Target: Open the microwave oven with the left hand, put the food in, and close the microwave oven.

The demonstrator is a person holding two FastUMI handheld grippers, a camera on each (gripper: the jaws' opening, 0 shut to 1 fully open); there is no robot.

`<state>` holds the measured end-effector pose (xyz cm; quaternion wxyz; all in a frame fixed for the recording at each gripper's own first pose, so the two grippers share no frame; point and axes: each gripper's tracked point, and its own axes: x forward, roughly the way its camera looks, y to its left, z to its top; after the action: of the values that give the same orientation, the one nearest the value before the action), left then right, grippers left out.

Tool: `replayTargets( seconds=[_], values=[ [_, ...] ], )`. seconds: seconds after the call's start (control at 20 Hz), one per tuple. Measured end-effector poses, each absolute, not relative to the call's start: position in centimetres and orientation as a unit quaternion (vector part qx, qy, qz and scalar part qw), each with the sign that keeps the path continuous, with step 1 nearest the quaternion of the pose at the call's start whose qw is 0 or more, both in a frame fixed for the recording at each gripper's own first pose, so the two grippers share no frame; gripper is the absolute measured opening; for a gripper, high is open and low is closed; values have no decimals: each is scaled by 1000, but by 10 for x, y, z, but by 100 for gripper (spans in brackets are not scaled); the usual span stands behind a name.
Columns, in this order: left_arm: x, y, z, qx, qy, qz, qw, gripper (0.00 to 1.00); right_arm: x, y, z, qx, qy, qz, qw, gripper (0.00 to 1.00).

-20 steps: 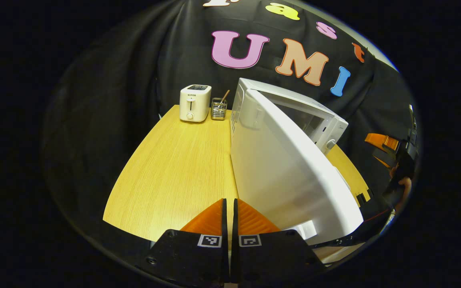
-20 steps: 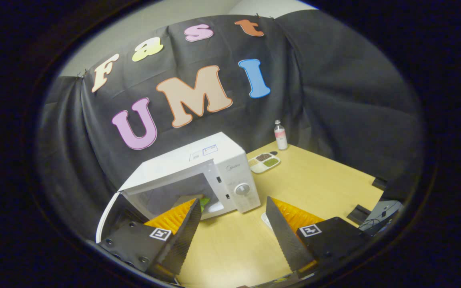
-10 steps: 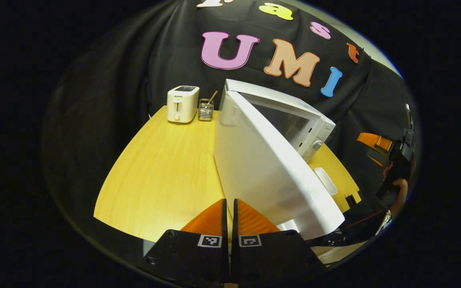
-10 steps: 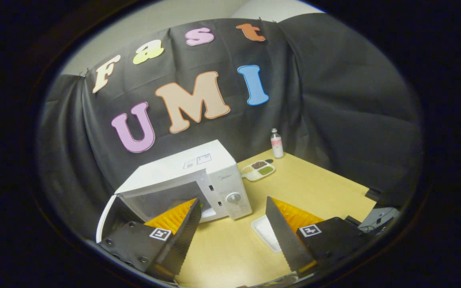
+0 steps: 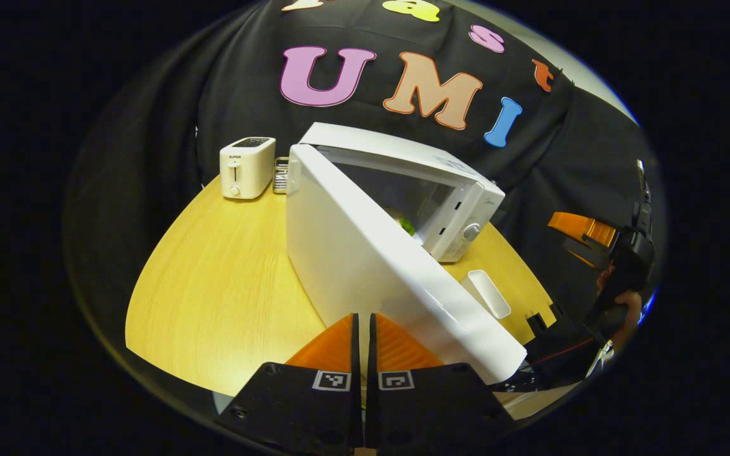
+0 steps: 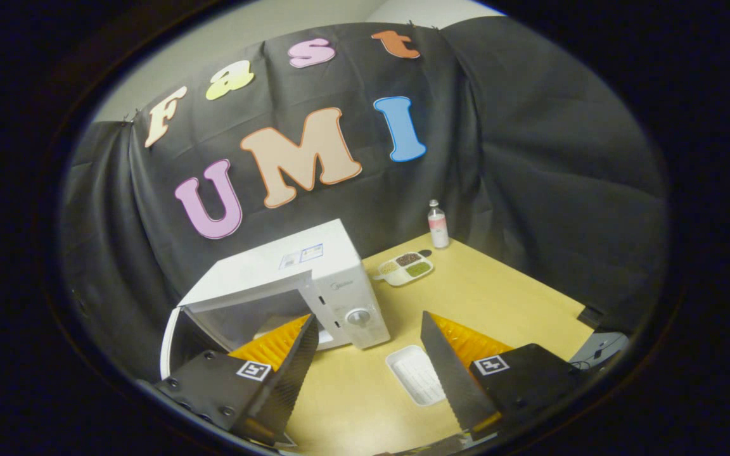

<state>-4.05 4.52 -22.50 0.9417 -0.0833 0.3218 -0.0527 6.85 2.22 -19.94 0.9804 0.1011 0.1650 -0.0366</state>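
The microwave oven (image 5: pixel 403 190) stands on the table (image 5: pixel 213 285) with its door (image 5: pixel 365 266) swung wide, the door running from the middle of the left gripper view down toward lower right. The left gripper (image 5: pixel 362 335) sits at bottom centre, its fingers pressed together with nothing between them, just beside the door's outer face; I'd judge it is placed there to push the door shut. A bit of green food (image 5: pixel 407 225) shows inside the cavity, so the loading looks done. In the right gripper view the right gripper (image 6: pixel 368 354) hangs back at bottom centre, fingers spread wide and empty, above an empty white tray (image 6: pixel 412 373) on the table, probably what carried the food.
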Motion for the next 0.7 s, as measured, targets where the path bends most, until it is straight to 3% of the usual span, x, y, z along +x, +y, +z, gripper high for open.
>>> replayTargets(
  seconds=[0.7],
  values=[
    [13,-30,-232,-78,327,-46,941,2,90,-39,-202,77,179,-32,980,91]
  ],
)
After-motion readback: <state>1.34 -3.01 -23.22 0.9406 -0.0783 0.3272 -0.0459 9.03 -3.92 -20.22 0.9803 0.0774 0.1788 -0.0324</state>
